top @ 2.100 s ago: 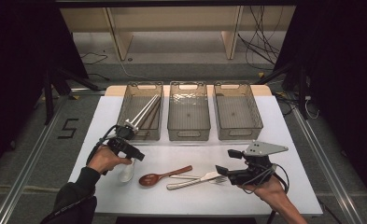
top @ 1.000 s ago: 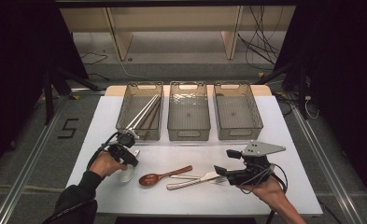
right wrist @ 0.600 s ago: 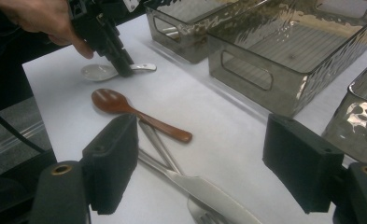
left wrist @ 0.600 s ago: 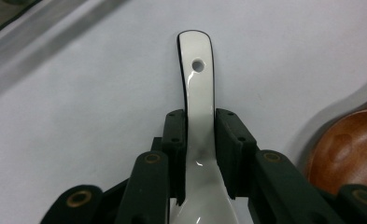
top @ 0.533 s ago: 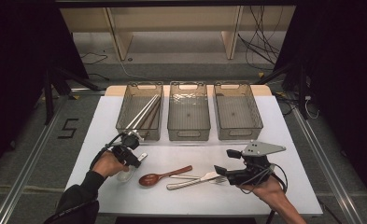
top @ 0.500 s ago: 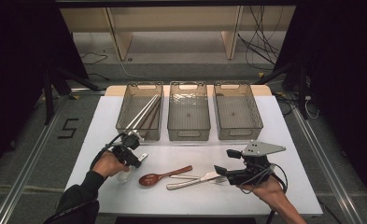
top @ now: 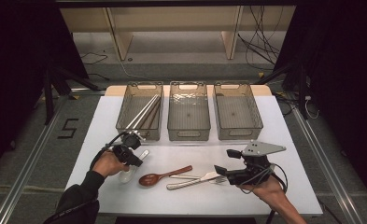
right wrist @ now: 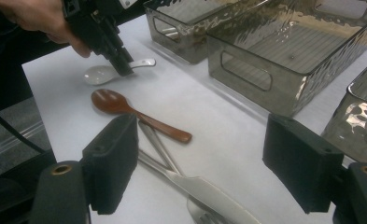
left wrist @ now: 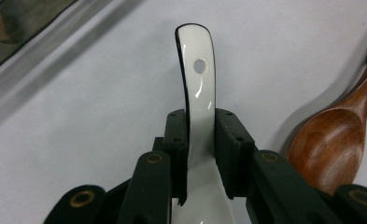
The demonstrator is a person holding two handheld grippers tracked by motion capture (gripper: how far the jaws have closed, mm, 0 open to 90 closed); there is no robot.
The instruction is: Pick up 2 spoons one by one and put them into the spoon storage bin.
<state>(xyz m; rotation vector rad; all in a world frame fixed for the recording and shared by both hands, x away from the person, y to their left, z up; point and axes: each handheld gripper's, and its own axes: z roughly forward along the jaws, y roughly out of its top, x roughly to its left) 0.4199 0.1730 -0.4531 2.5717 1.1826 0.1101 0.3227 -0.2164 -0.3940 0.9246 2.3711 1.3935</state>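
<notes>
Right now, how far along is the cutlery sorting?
Done: chopsticks lie in the left bin.
In hand: left gripper has just closed its jaws on the white spoon handle; the spoon looks to be on the table.
Left: wooden spoon, knife and fork lie loose; middle bin and right bin are empty. Right gripper open.

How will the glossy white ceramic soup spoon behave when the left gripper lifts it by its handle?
The white ceramic spoon looks rigid, so it should not flex. Its glossy glaze may slip between the left gripper's jaws. The bowl end probably hangs heavier and could pivot downward.
</notes>
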